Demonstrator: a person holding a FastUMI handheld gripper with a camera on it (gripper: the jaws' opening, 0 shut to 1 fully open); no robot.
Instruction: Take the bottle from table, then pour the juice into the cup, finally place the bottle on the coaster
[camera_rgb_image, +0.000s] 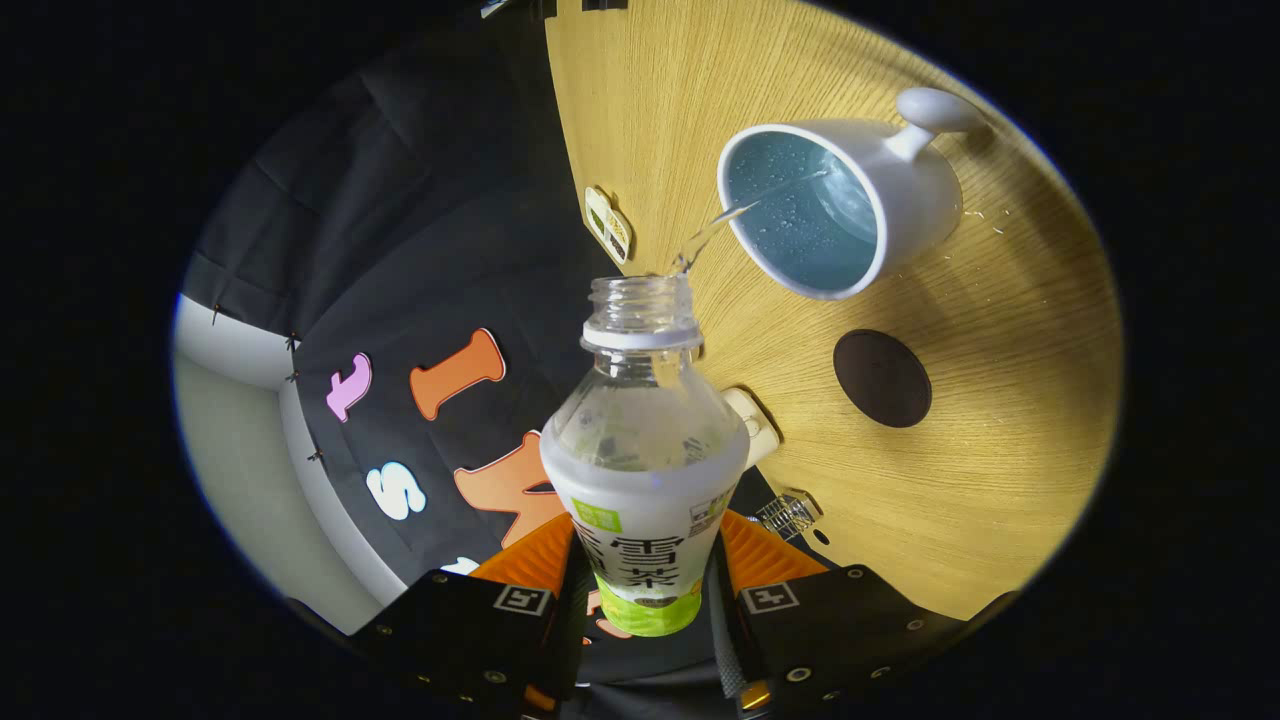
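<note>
My gripper (646, 590) is shut on a clear plastic bottle (645, 455) with a white and green label, both fingers pressing its lower body. The bottle has no cap and is tipped sideways over the wooden table (1000, 480). A thin stream of clear liquid (715, 228) runs from its open mouth into a white cup (850, 205) with a blue inside and a knobbed handle. The cup stands just beyond the bottle's mouth and holds some liquid, with droplets on its inner wall. A dark round coaster (882, 378) lies on the table beside the cup, nearer to my fingers.
A few spilled drops (985, 218) glisten on the wood by the cup. Small clamps (752, 425) and a tag (608, 224) sit along the table's edge, where the black booth cloth (420, 250) hangs. A pale floor (240, 460) lies past the cloth.
</note>
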